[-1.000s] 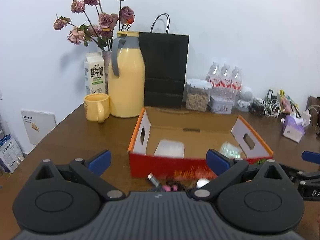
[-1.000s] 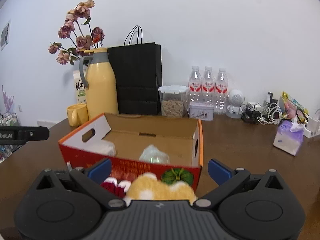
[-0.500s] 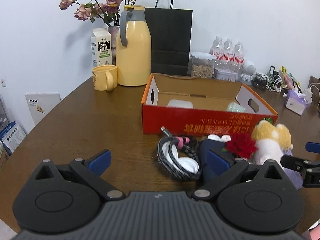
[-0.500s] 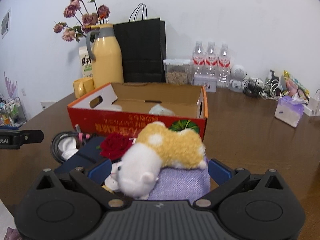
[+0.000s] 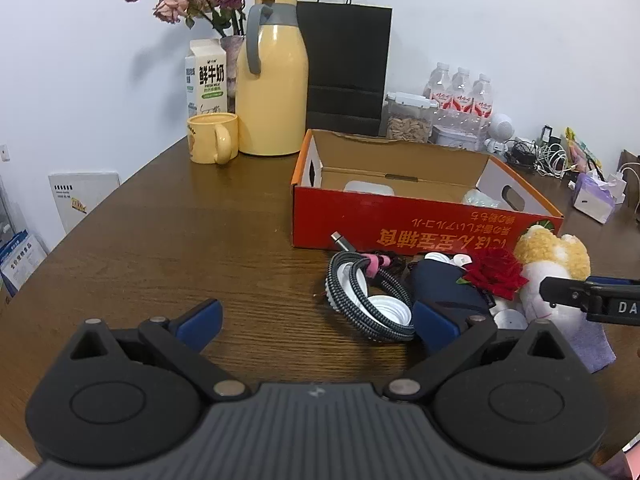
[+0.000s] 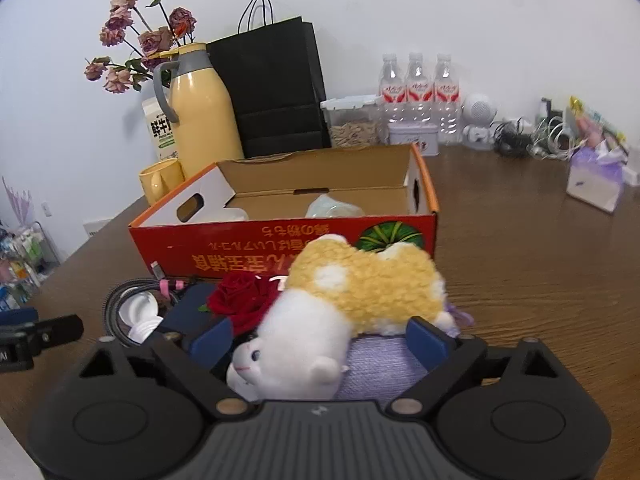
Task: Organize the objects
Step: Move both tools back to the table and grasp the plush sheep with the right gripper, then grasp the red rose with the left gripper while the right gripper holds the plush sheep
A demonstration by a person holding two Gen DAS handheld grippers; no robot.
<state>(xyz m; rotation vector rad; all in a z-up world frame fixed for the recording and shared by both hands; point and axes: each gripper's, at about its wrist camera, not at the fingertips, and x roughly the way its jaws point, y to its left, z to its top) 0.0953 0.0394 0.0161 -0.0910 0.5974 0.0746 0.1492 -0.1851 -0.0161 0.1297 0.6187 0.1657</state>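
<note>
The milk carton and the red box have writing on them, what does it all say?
"鲜牛奶" and "FRESH MILK": on the milk carton.
Orange characters on the red box: they stand upside down and are too hard to read surely.
"DA": on the right gripper, cut off by the picture's edge.
Water bottle labels: too small to read.

Both grippers tilt downward: left gripper (image 5: 316, 324) jaws spread wide, right gripper (image 6: 318, 338) jaws just closing, apart.
</note>
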